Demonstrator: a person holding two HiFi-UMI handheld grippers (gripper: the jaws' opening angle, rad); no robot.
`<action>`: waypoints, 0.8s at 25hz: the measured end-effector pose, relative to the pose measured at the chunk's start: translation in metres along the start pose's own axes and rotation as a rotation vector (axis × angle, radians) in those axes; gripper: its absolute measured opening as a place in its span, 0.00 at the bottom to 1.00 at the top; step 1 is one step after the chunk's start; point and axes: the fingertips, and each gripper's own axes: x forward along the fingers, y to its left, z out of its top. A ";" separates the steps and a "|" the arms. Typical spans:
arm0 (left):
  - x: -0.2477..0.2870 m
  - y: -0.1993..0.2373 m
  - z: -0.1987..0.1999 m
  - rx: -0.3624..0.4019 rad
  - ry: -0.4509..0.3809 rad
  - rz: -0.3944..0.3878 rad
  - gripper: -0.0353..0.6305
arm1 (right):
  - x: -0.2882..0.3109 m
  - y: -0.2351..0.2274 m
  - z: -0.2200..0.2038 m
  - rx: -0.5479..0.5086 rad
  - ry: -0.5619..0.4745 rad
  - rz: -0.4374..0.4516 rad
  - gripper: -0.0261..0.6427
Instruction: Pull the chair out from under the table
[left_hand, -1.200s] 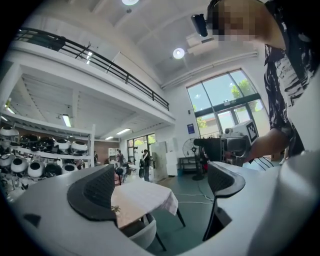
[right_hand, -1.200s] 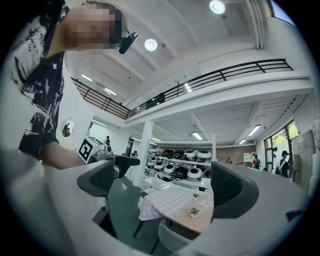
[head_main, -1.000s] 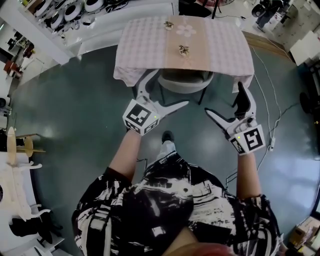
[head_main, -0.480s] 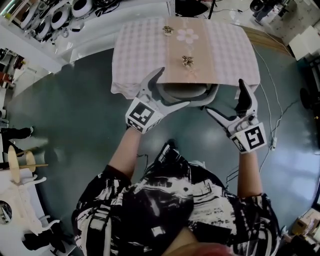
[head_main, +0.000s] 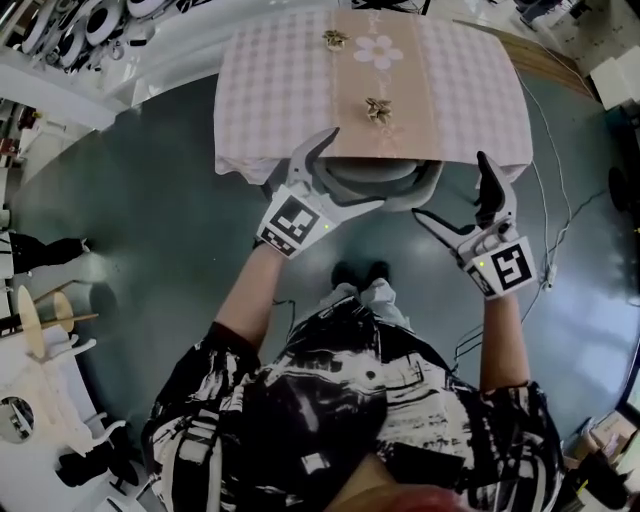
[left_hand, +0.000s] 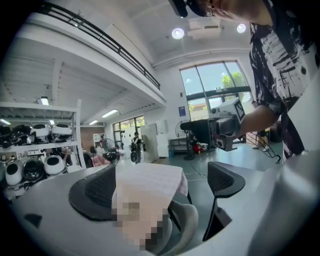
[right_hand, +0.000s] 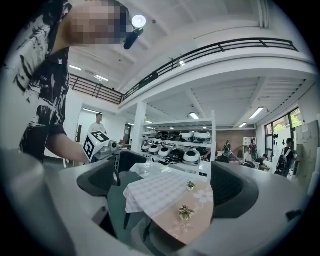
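The grey chair (head_main: 385, 182) is tucked under the table (head_main: 270, 90), which wears a pink checked cloth; only the chair's curved back shows. My left gripper (head_main: 356, 170) is open, its two fingers spread around the left end of that back; I cannot tell whether they touch it. My right gripper (head_main: 452, 190) is open just off the back's right end. In the left gripper view the chair (left_hand: 184, 225) lies low between the open jaws, with the table (left_hand: 150, 180) behind it. From the right gripper view, the table (right_hand: 155, 192) is framed by the open jaws.
Two small gold ornaments (head_main: 378, 110) (head_main: 334, 39) lie on the beige runner. Shelves with white round devices (head_main: 100, 20) stand at the far left. A cable (head_main: 545, 200) trails over the floor at right. My feet (head_main: 360, 272) are just behind the chair.
I have stepped closer to the table. Both grippers moved forward to the chair's back; the left one now straddles its left end. Both stayed open.
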 end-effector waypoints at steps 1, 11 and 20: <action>0.007 0.000 -0.009 0.020 0.030 -0.011 0.90 | 0.005 -0.004 -0.010 -0.003 0.019 0.018 0.90; 0.084 -0.041 -0.172 0.253 0.448 -0.223 0.90 | 0.054 0.017 -0.185 -0.125 0.367 0.331 0.90; 0.116 -0.075 -0.310 0.415 0.755 -0.408 0.90 | 0.062 0.058 -0.348 -0.428 0.715 0.638 0.90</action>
